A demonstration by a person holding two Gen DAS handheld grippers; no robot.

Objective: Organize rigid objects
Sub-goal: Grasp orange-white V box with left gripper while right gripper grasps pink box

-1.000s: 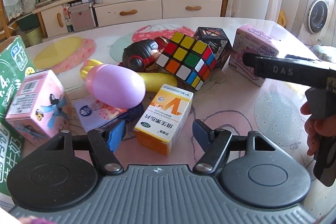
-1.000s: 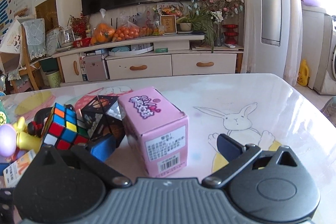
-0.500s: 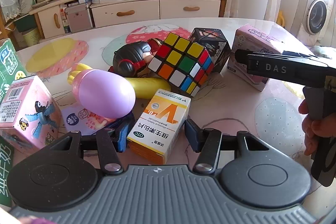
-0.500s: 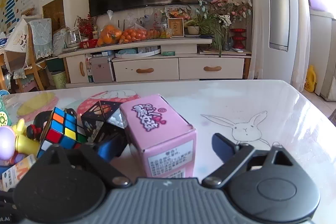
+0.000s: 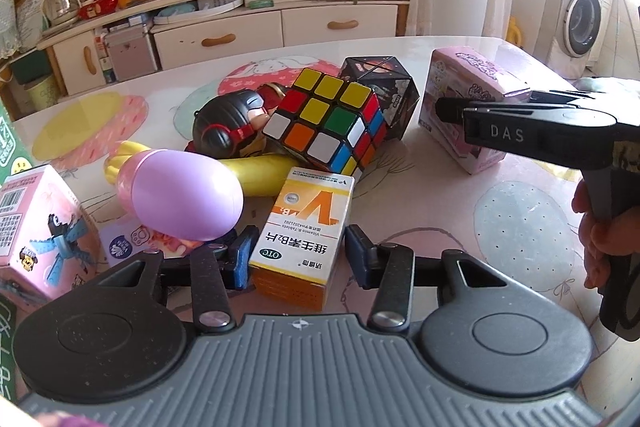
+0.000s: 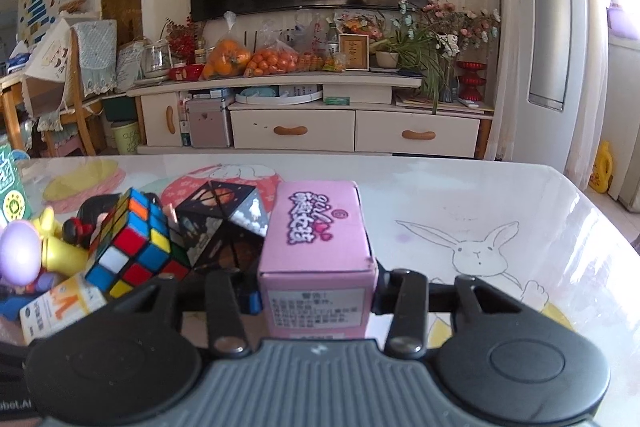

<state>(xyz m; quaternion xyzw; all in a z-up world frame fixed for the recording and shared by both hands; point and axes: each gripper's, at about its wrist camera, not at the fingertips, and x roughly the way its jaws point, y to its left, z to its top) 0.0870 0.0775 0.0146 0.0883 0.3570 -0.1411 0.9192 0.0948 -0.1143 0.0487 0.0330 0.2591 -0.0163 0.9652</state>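
The orange-and-white vitamin box (image 5: 308,223) lies on the table between the fingers of my left gripper (image 5: 300,259). The jaws are closing: the left pad touches the box, and a thin gap shows at the right pad. My right gripper (image 6: 316,297) is closing on the pink carton (image 6: 320,239), with both pads against its sides. In the left wrist view that pink carton (image 5: 468,99) stands at the right, with the right gripper's black body (image 5: 520,135) and a hand (image 5: 600,243) beside it.
Behind the vitamin box are a Rubik's cube (image 5: 332,123), a black faceted box (image 5: 384,83), a dark-haired figure (image 5: 228,123), a purple egg (image 5: 184,195) and a yellow toy (image 5: 260,175). A pink bird carton (image 5: 36,227) stands at the left. The table's far edge (image 6: 400,163) faces a TV cabinet.
Both pairs of jaws have narrowed. The left gripper slid forward around the vitamin box. The right gripper's pads came in onto the pink carton, which now sits square to it.
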